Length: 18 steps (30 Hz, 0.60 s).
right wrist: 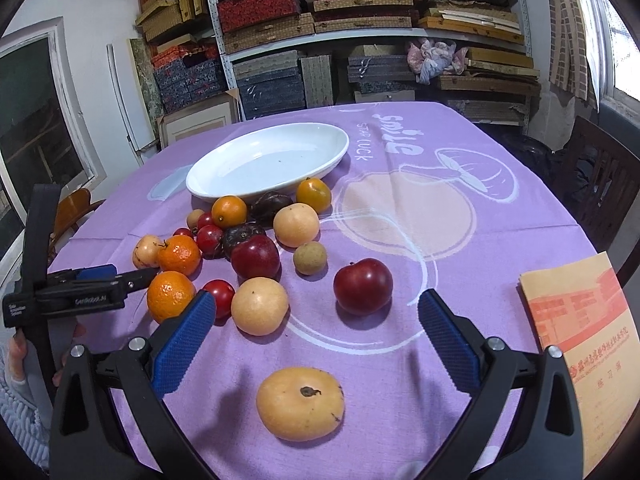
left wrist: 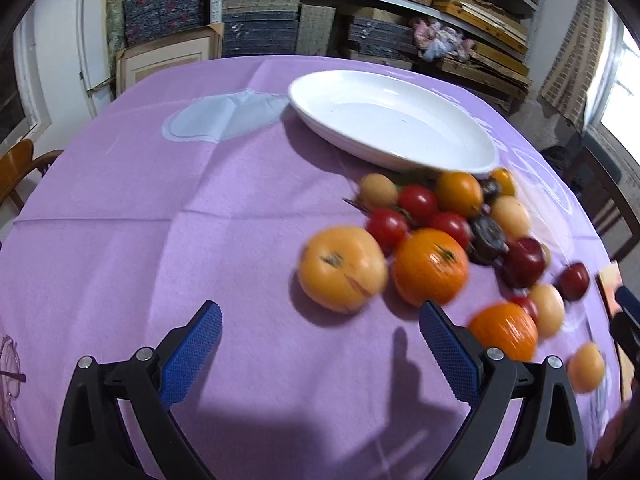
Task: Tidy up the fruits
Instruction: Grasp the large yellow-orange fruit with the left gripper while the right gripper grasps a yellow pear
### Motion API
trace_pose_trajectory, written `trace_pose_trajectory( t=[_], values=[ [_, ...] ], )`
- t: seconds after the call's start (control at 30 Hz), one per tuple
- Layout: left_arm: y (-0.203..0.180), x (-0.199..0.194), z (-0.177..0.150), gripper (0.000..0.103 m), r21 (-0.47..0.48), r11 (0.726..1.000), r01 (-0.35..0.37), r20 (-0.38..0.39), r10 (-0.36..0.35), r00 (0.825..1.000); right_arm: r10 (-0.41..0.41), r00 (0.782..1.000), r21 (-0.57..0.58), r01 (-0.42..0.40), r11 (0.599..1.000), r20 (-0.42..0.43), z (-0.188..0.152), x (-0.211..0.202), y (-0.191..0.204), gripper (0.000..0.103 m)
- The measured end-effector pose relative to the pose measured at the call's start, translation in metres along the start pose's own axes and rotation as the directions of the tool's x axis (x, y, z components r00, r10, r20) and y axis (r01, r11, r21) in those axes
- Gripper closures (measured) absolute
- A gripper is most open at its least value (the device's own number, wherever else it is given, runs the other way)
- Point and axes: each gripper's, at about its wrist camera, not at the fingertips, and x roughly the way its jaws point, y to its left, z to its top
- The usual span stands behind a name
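Pale fruit (right wrist: 300,403) is lying on the cloth (right wrist: 460,216) directly ahead of the R gripper (right wrist: 312,320), centred between its wide-open, empty fingers — squat, stem end up. L gripper (left wrist: 320,332), also wide open w/ nothing held, is hanging farther left — R is nearer. Plate (right wrist: 208,184) is sitting bare beyond the pile.

We see the dish (right wrist: 267,164) toward the back of the bench (right wrist: 460,240), the fruits (right wrist: 256,256) heaped just before it, one fruit (right wrist: 300,403) apart and nearest us, a booklet (right wrist: 584,332) at right, shelves (right wrist: 360,32) probably behind the bench
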Motion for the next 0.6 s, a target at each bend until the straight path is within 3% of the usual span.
trace_pose_trajectory(
  t=[0.03, 0.1, 0.37, 0.47, 0.53, 0.6],
  values=[
    [0.003, 0.001, 0.002, 0.005, -0.008, 1.000, -0.008, 0.002, 0.008, 1.000, 0.002, 1.000, 0.000, -0.002, 1.000, 0.000, 0.000, 0.000, 0.000, 0.004],
    [0.005, 0.004, 0.003, 0.019, -0.017, 1.000, 0.004, -0.012, -0.004, 1.000, 0.004, 1.000, 0.000, -0.004, 1.000, -0.002, 0.001, 0.000, 0.000, 0.004],
    [-0.010, 0.006, 0.012, 0.030, 0.057, 0.998, -0.004, 0.016, 0.004, 1.000, 0.008, 1.000, 0.004, -0.008, 1.000, -0.009, 0.002, 0.001, -0.002, 0.004],
    [-0.005, 0.010, 0.015, 0.036, 0.038, 0.998, 0.047, -0.004, -0.046, 0.999, 0.006, 1.000, 0.005, -0.006, 1.000, -0.012, 0.002, 0.002, -0.001, 0.004],
    [-0.004, 0.010, 0.016, 0.043, 0.035, 0.997, 0.063, -0.006, -0.063, 0.998, 0.006, 1.000, 0.008, -0.006, 1.000, -0.012, 0.002, 0.002, -0.002, 0.004],
    [-0.007, 0.010, 0.015, 0.057, 0.059, 0.995, 0.077, -0.011, -0.077, 0.997, 0.007, 1.000, 0.011, -0.007, 1.000, -0.015, 0.002, 0.003, -0.002, 0.004]
  ],
)
